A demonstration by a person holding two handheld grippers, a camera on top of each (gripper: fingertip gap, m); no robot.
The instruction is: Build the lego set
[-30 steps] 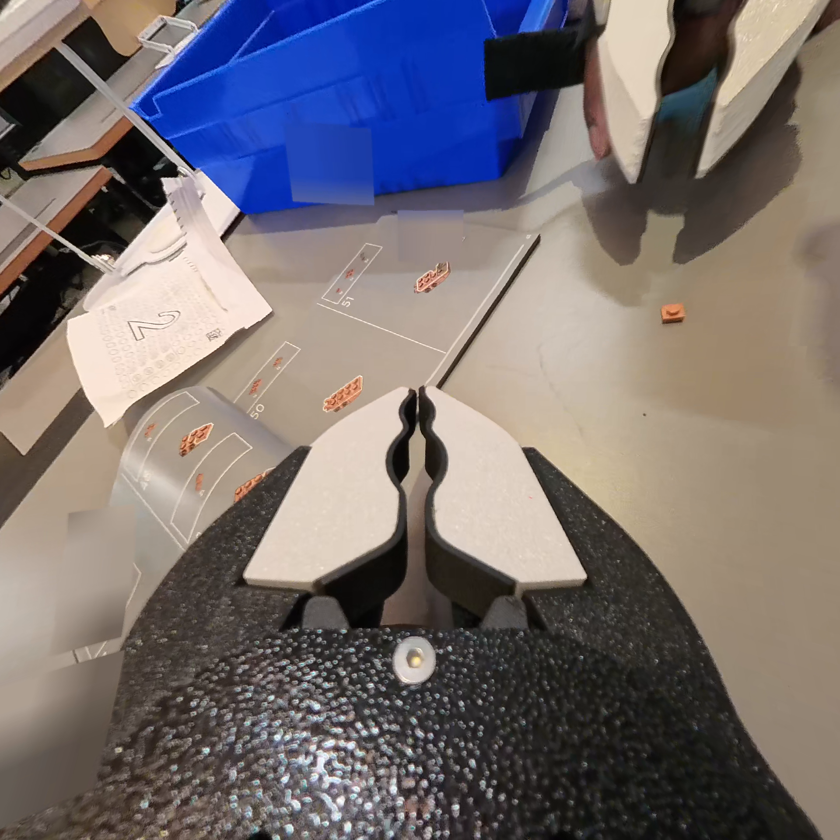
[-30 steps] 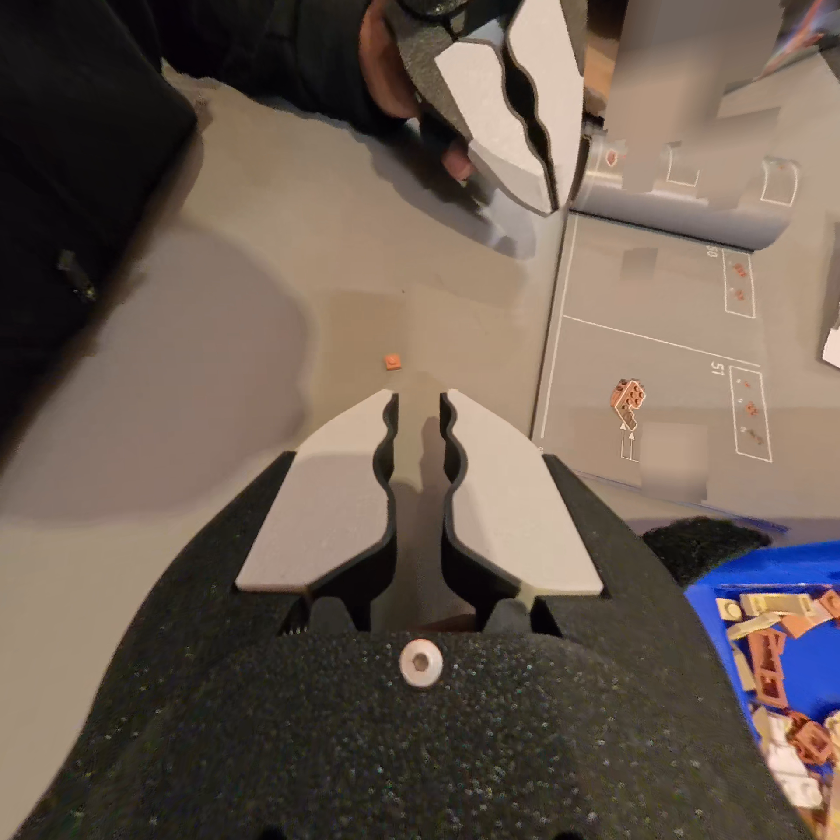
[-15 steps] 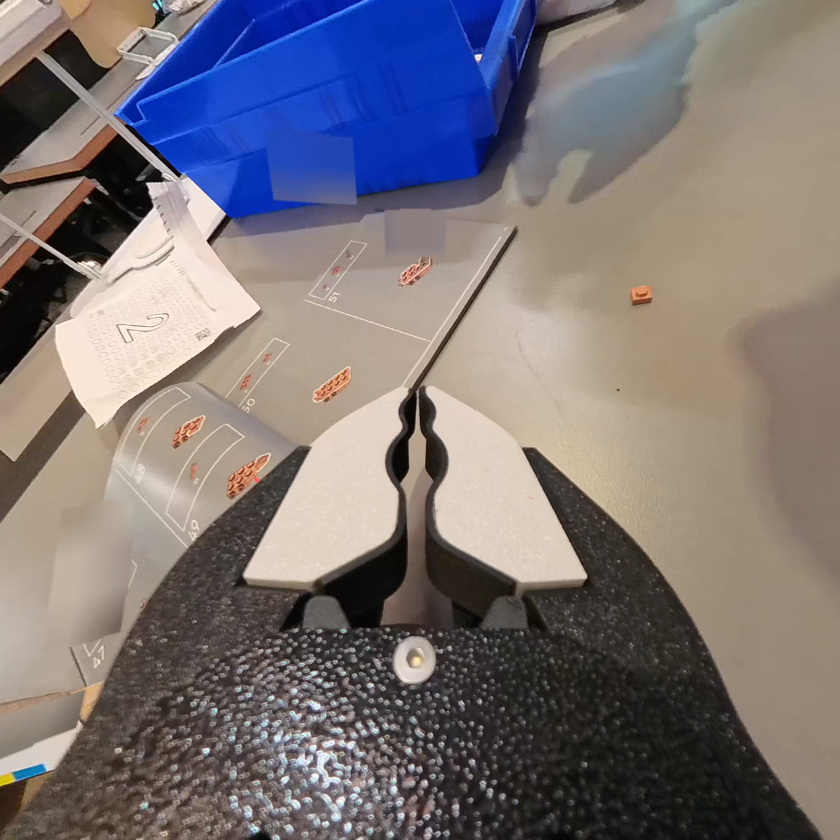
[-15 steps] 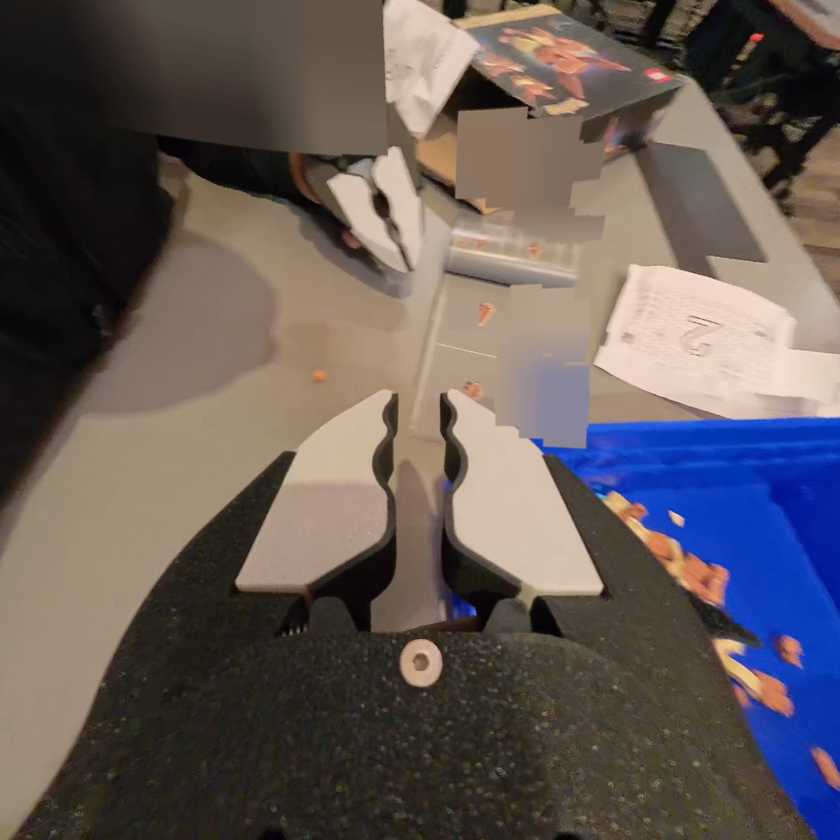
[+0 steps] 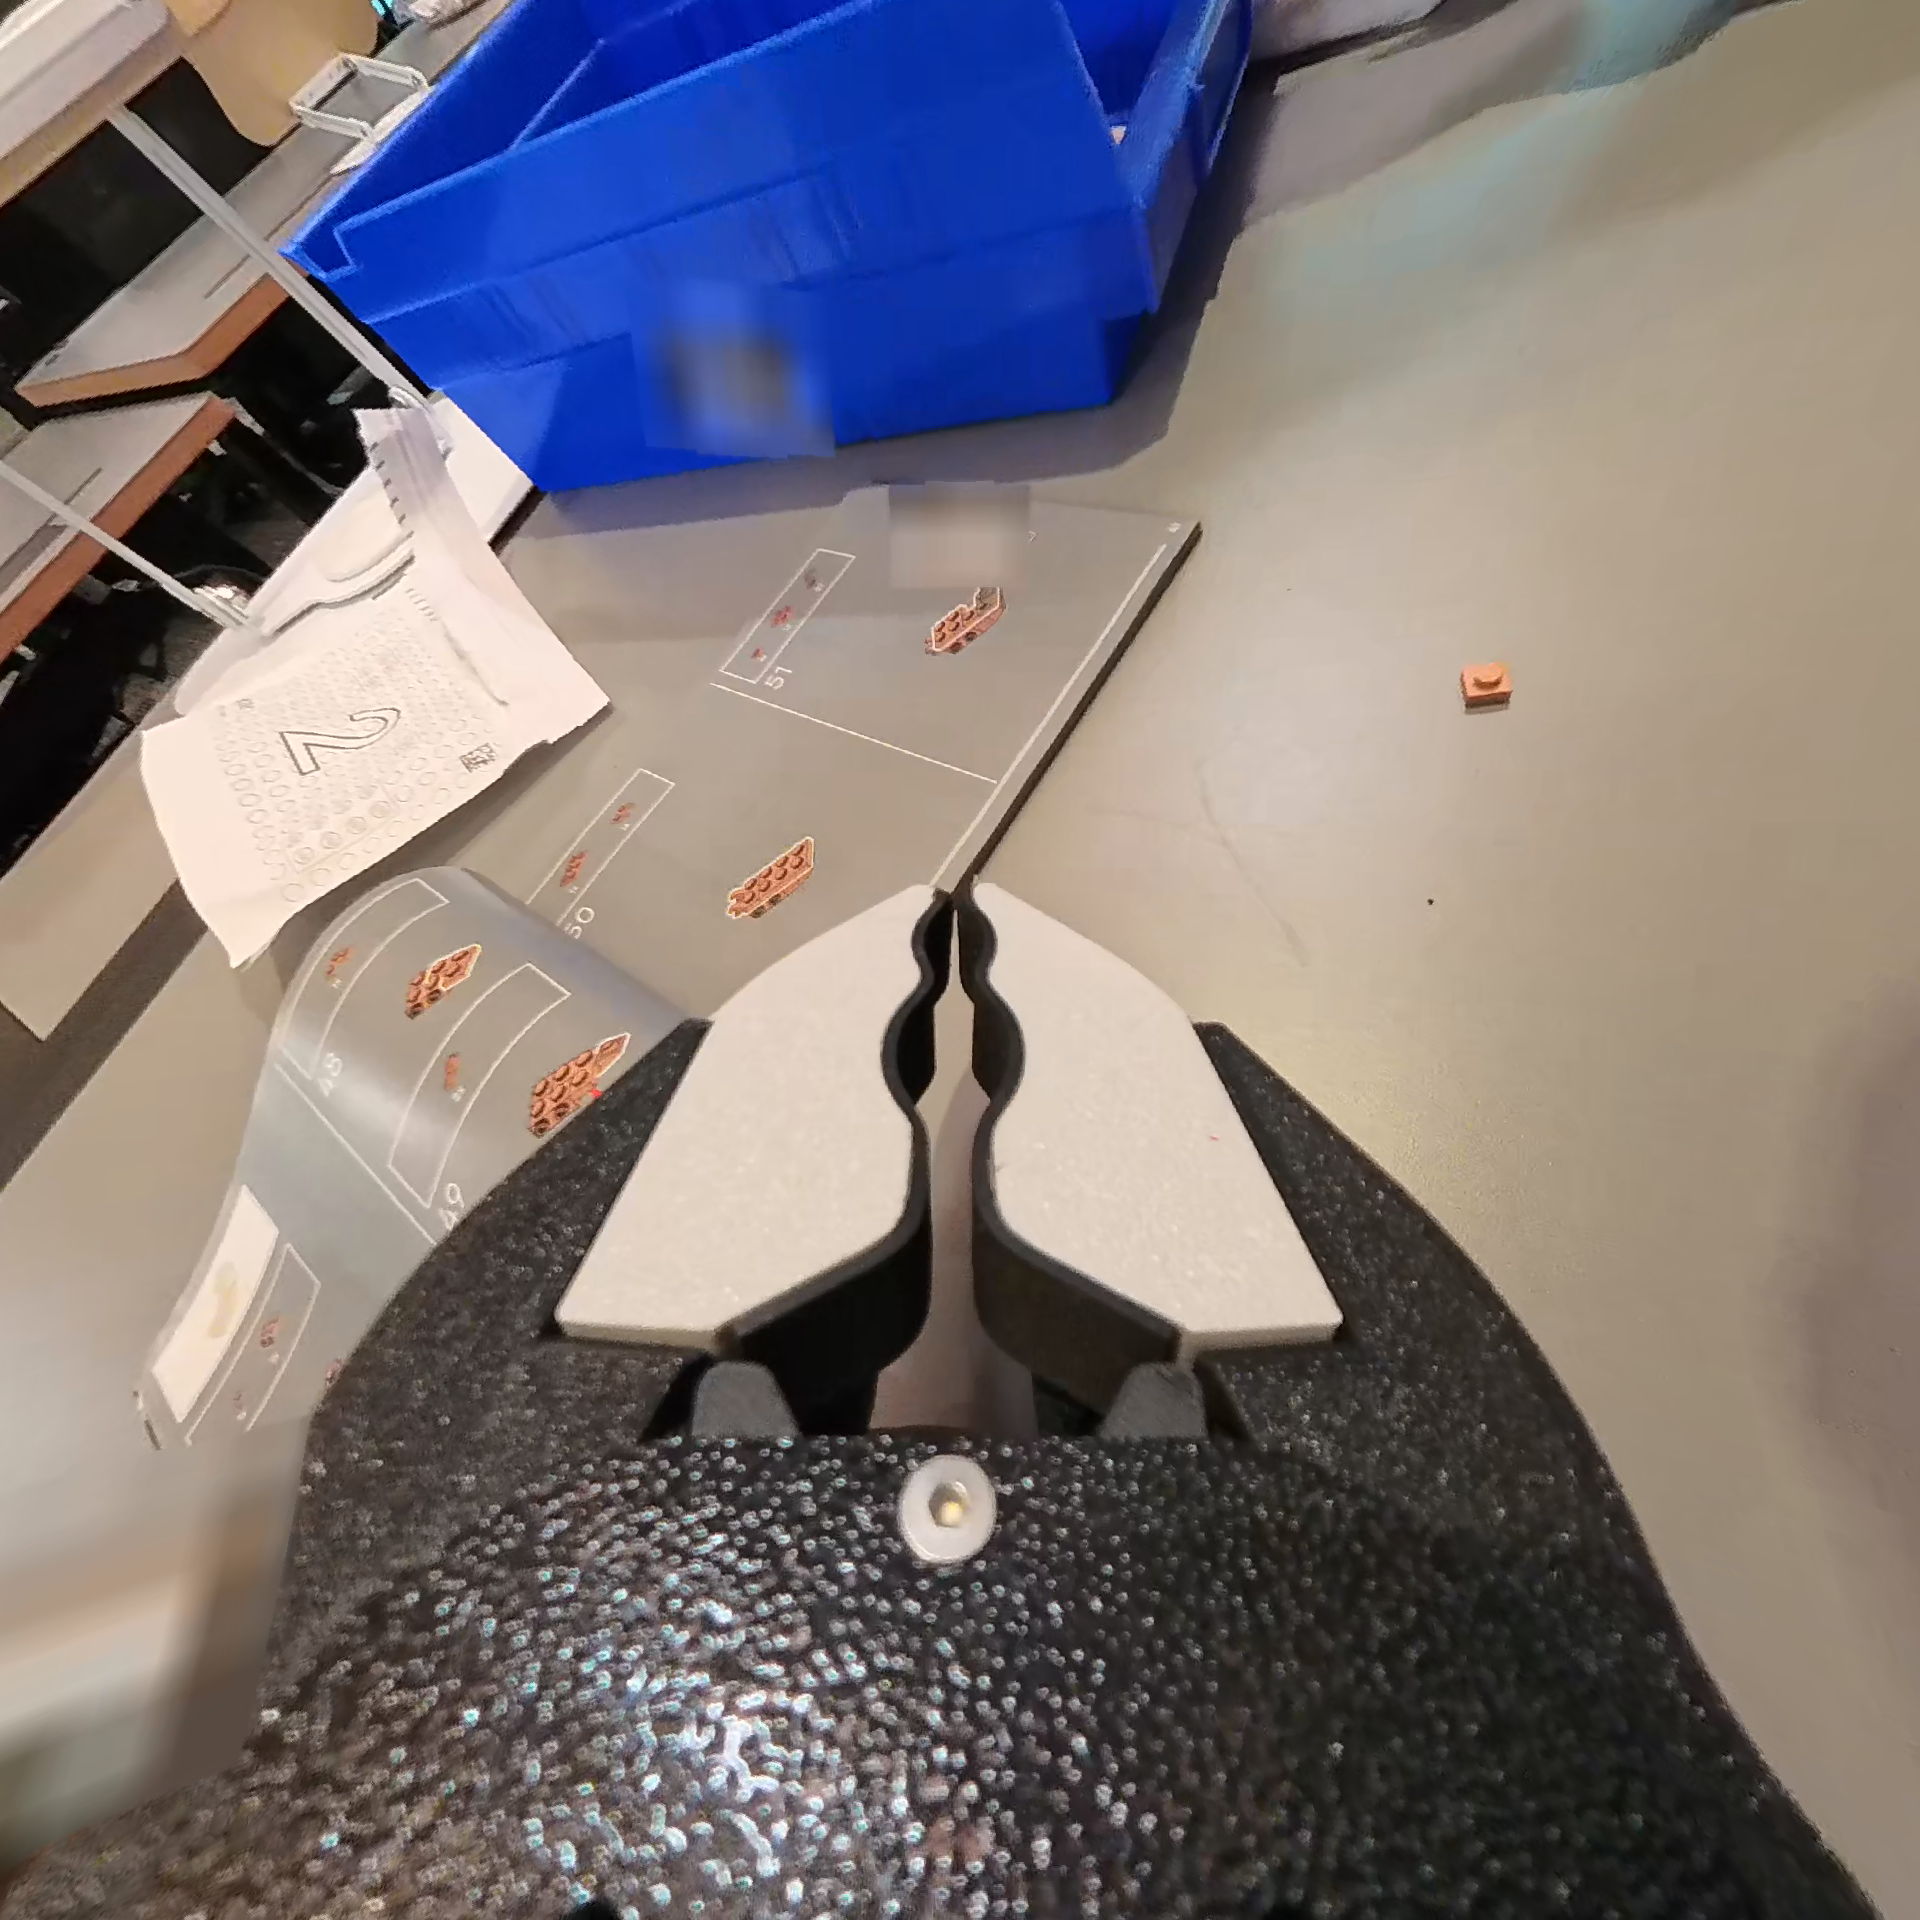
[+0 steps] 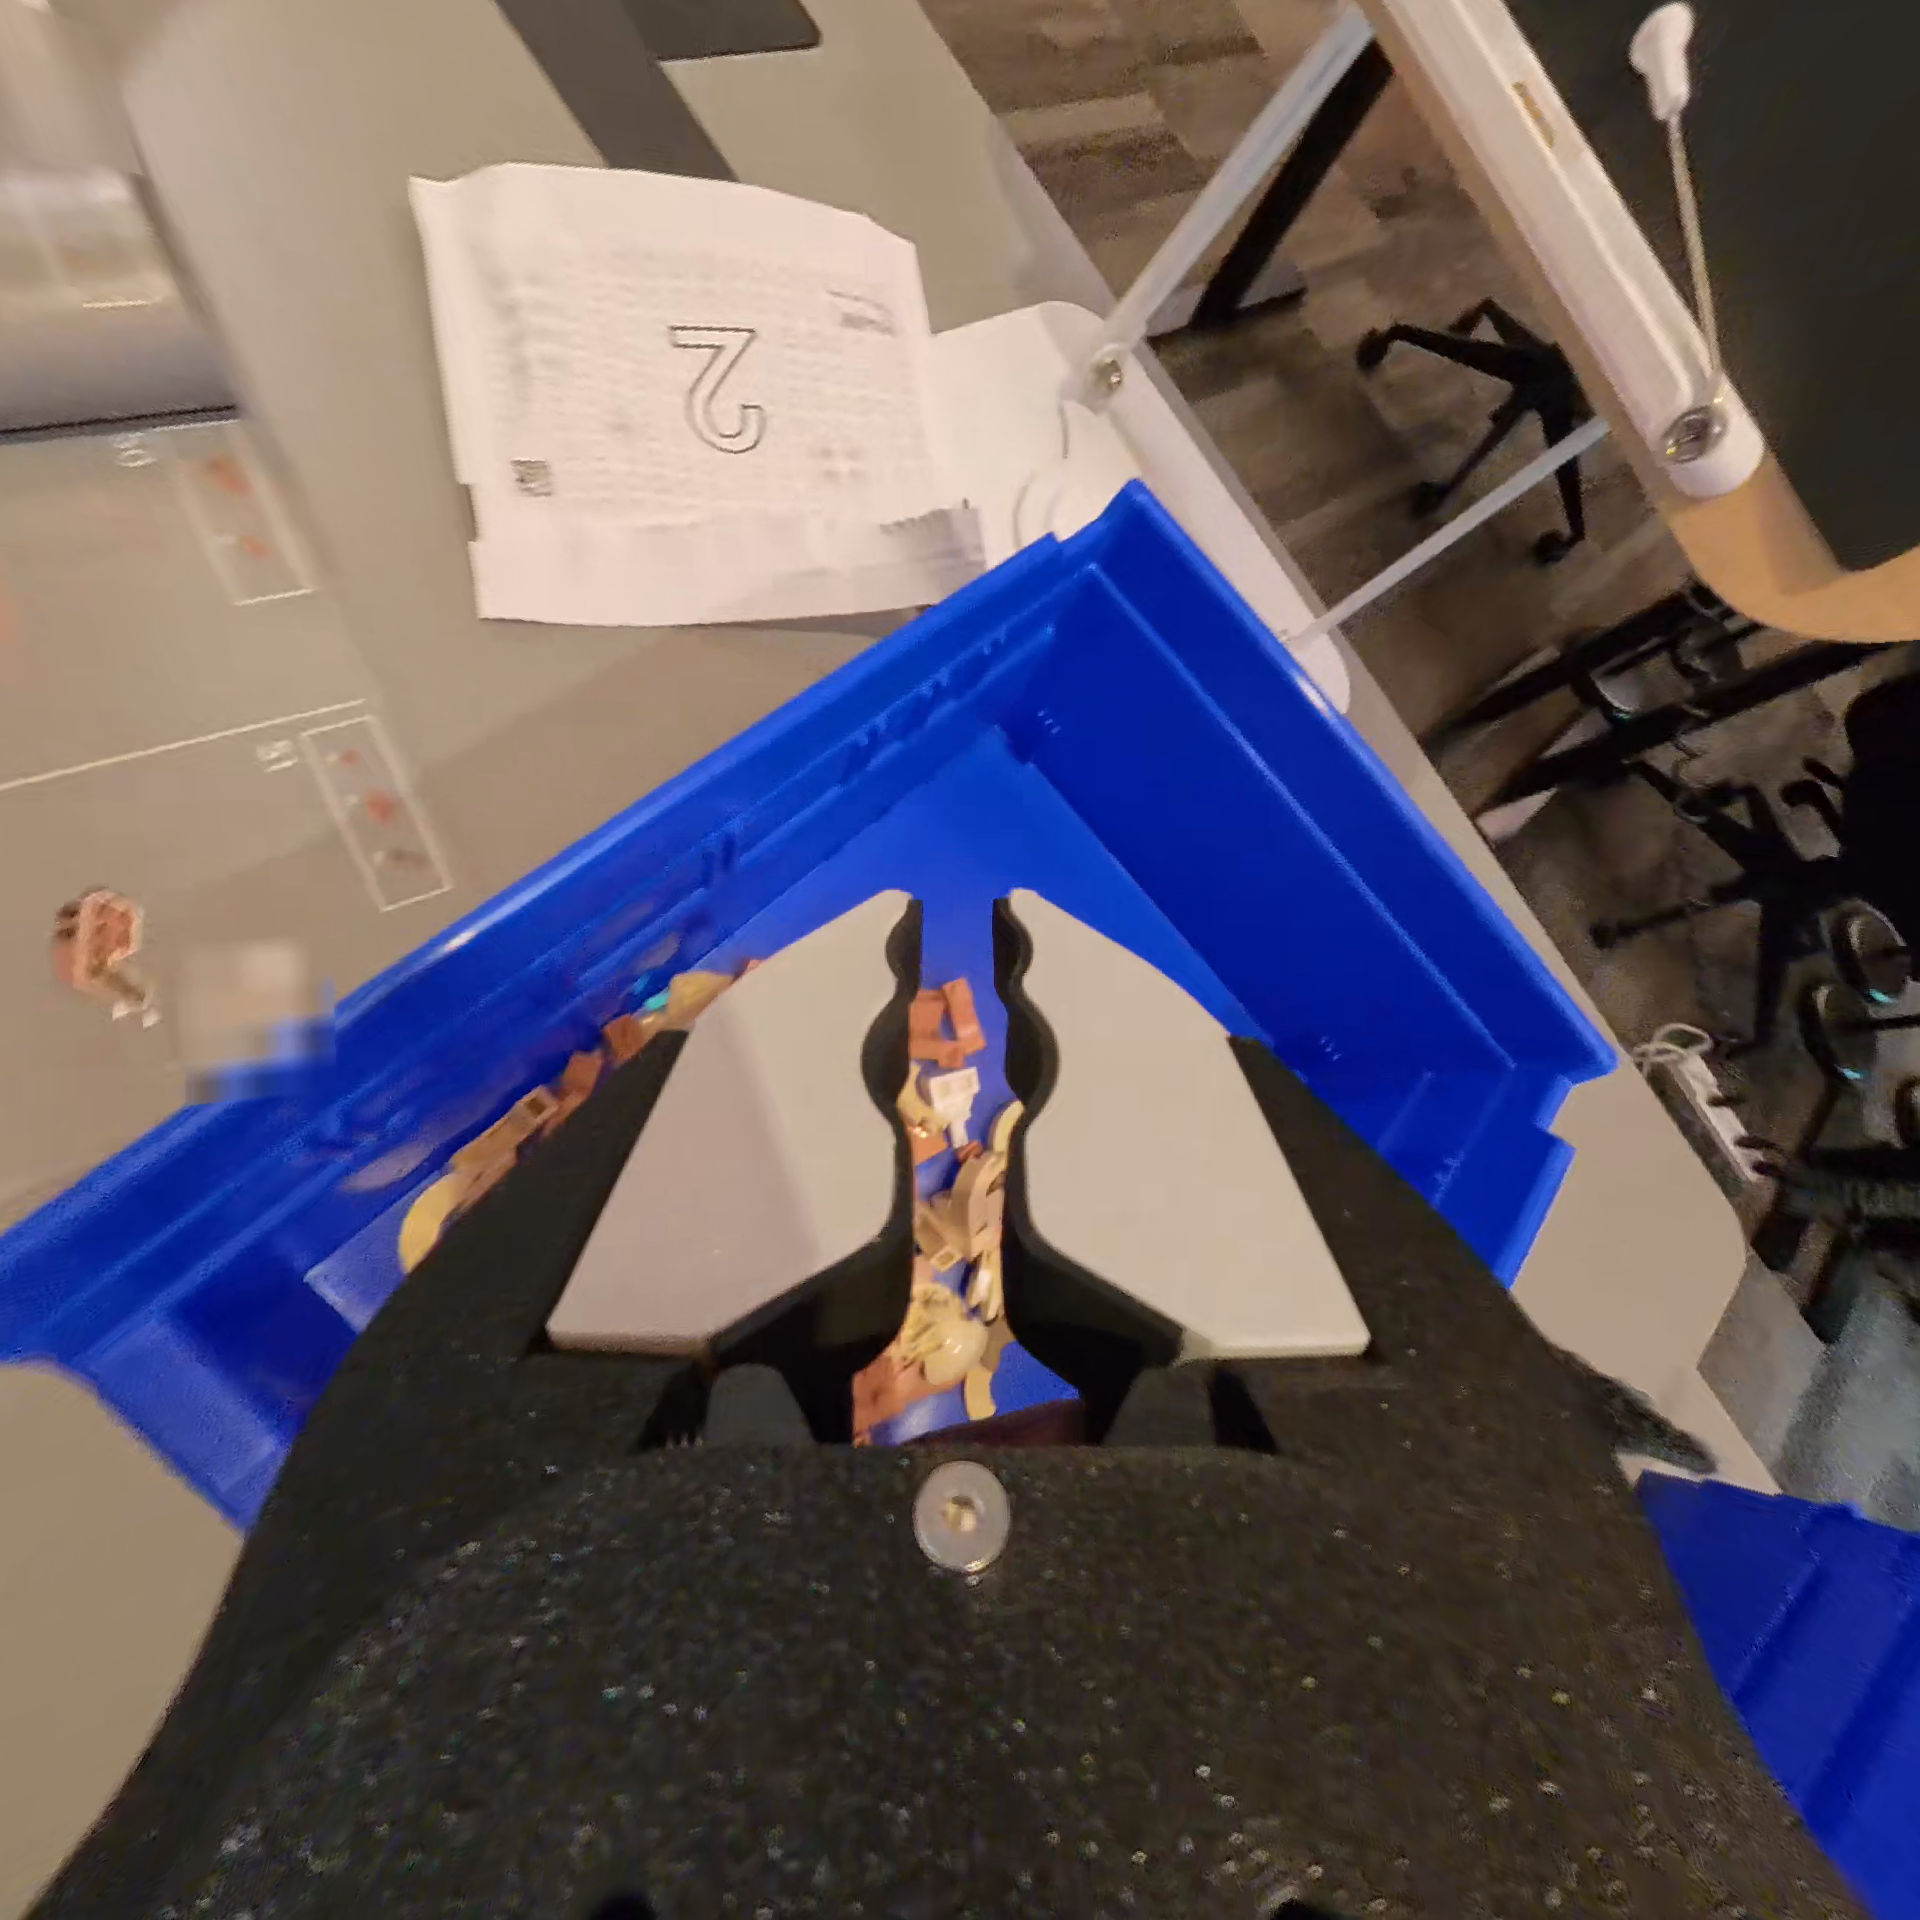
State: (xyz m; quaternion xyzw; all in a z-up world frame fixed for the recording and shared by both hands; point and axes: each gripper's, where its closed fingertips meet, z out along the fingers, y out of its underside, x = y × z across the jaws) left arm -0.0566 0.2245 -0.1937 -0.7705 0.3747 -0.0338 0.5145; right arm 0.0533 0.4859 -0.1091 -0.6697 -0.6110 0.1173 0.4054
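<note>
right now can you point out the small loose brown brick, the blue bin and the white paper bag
small loose brown brick [image 5: 1488, 686], left wrist view, on its top stud.
blue bin [image 6: 1299, 790], right wrist view, on its inner side wall.
white paper bag [image 6: 665, 405], right wrist view, on the middle of its printed face.

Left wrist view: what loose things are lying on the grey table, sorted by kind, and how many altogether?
Blue bin: 1
Open instruction booklet: 1
White paper bag: 1
Small orange-brown brick: 1
Total: 4
</note>
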